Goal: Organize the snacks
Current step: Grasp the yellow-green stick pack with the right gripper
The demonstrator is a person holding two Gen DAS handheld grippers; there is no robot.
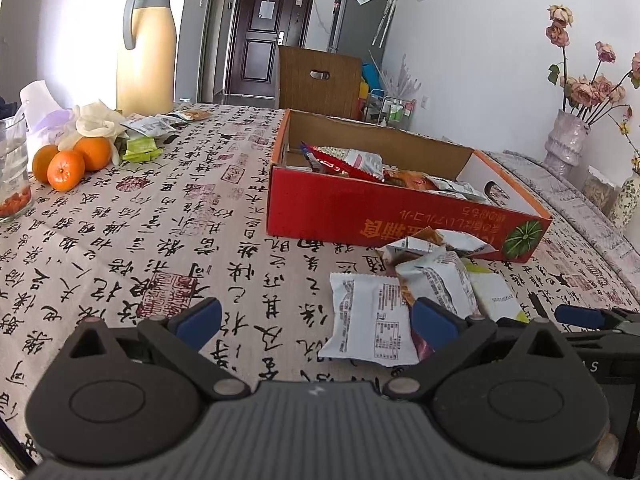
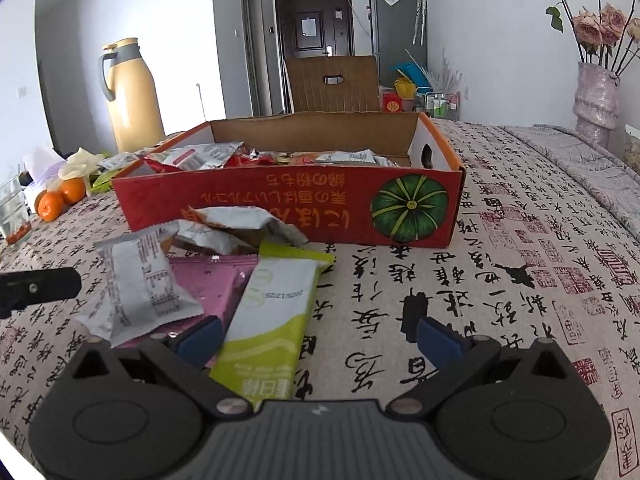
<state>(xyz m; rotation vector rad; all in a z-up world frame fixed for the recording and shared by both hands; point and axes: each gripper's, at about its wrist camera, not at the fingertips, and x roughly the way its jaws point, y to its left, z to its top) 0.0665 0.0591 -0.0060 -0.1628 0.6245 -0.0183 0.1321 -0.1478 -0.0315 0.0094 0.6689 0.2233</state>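
Both tongs, left and right, are hovering wide open, empty, over loose snack packets lying on the table just before the red box. Right should be closing squarely across the green-white packet, avoiding neighbours.

Home dining rm: fridge, tablecloth (calligraphy print).

Both wrist views sit low over the tablecloth, facing the far edge and the door. The left view stands leftward; both share the red box and the nearby snack packets.
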